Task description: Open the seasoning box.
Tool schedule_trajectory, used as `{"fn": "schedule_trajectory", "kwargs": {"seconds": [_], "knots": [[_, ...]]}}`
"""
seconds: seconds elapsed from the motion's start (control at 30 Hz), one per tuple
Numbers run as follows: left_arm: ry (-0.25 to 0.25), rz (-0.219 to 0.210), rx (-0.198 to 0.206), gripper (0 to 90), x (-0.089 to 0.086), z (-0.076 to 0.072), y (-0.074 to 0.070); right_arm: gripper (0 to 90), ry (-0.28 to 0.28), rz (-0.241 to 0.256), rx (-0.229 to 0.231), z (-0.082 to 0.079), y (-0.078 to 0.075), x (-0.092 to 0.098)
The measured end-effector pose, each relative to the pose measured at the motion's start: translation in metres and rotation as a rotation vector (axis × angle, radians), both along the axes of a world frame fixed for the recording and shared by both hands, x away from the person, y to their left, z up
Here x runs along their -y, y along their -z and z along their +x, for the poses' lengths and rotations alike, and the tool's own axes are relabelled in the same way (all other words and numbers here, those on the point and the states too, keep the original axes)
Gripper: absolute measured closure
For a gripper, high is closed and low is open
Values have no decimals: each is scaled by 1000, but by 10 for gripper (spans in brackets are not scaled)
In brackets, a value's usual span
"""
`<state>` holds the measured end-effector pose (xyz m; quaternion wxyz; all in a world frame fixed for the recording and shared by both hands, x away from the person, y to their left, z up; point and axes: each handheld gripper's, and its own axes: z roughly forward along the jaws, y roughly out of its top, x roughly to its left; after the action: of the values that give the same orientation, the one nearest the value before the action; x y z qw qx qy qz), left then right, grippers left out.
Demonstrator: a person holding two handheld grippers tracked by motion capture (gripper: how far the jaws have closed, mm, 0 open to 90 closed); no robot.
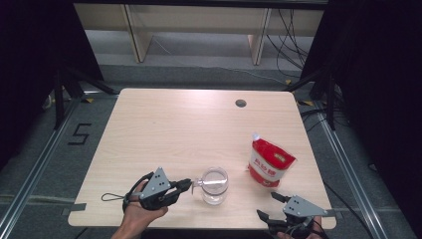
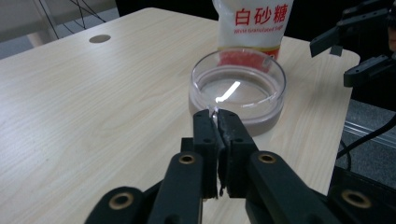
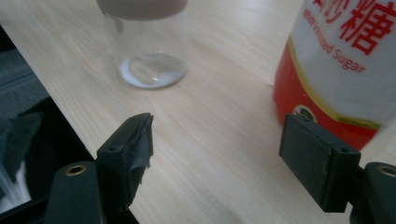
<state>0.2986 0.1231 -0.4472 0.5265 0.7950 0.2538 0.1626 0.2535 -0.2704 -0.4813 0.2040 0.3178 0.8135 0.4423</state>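
Note:
A clear glass mug [image 1: 215, 185] stands near the table's front edge, with a little white stuff on its bottom [image 3: 149, 74]. My left gripper [image 1: 191, 184] is shut on the mug's handle on its left side; in the left gripper view the jaws [image 2: 217, 119] pinch the clear handle just below the mug's rim [image 2: 238, 88]. A red and white sugar bag [image 1: 269, 163] stands upright to the mug's right. My right gripper [image 1: 267, 205] hangs open at the front right edge, just in front of the bag [image 3: 336, 70], holding nothing [image 3: 222, 140].
The light wooden table [image 1: 174, 129] has a round cable hole [image 1: 241, 103] at the back right. Wooden shelf legs and cables lie on the floor beyond. Black curtains and stands flank both sides.

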Motion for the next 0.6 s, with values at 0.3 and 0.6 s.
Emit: {"fn": "schedule_trajectory", "kwargs": {"seconds": [0.3, 0.6], "knots": [[11, -16, -20, 893, 7, 6, -1, 268, -27, 32, -5, 5, -1, -8], [4, -7, -36, 892, 13, 14, -1, 303, -69, 52, 7, 14, -4, -16]]}}
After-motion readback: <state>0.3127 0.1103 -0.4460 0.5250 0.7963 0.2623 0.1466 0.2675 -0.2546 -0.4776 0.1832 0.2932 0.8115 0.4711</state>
